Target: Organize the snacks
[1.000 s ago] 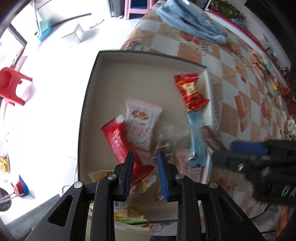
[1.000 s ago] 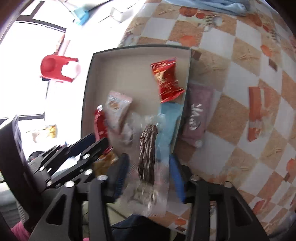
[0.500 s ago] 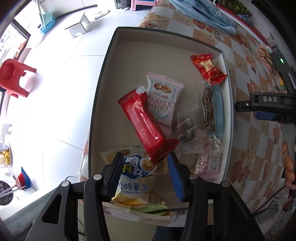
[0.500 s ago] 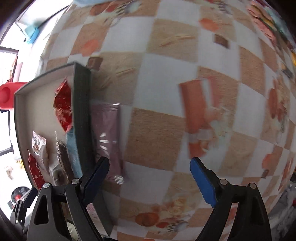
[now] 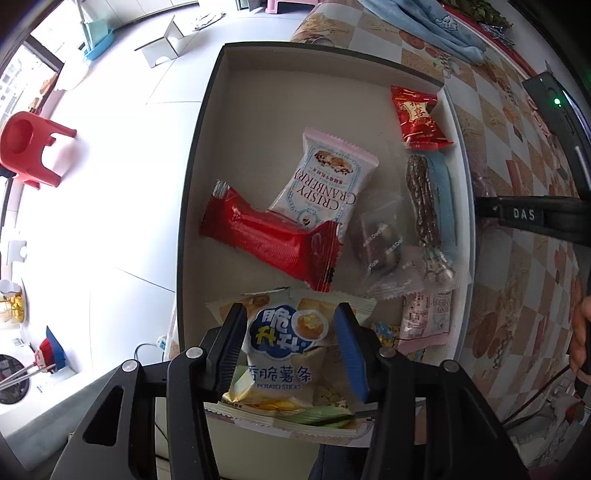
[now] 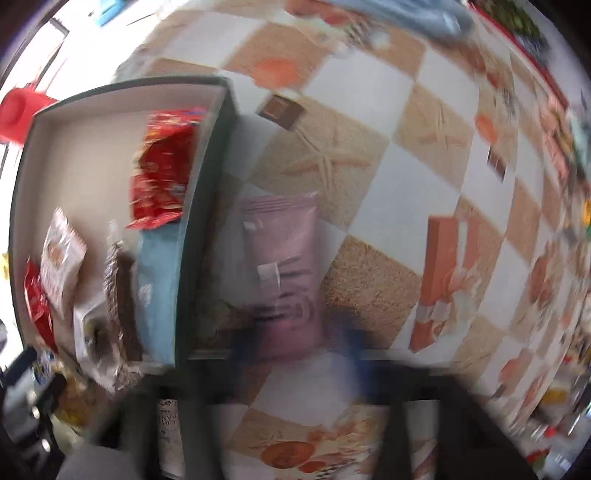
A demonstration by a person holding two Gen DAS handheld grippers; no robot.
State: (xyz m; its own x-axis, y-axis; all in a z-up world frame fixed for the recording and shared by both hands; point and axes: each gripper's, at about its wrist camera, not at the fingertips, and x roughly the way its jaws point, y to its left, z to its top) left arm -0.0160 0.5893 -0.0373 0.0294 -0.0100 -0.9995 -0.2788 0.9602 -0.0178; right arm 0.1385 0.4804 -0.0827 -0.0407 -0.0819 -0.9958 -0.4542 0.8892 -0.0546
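Note:
A dark-rimmed tray [image 5: 199, 147] holds several snacks: a long red pack [image 5: 269, 240], a cranberry crisp packet [image 5: 325, 184], a small red packet [image 5: 419, 114] and a brown bar in clear wrap [image 5: 423, 199]. My left gripper [image 5: 291, 347] is open and points down over a potato sticks bag [image 5: 284, 332] at the tray's near end, its pads apart from the bag. A pink packet [image 6: 280, 236] lies on the tablecloth just right of the tray wall [image 6: 192, 229]. The right wrist view is blurred. My right gripper [image 6: 303, 343] is low over the packet's near end, fingers closed in on it.
The right gripper's black body [image 5: 524, 214] reaches in past the tray's right wall. A blue cloth [image 5: 424, 22] lies at the far end of the checkered tablecloth [image 6: 369, 155]. The tray's left side meets the table edge, with white floor and a red stool [image 5: 29, 144] below.
My left gripper opened and let go of the long red pack, now lying in the tray. My right gripper left the brown bar in the tray, swung right, sank onto the pink packet and narrowed.

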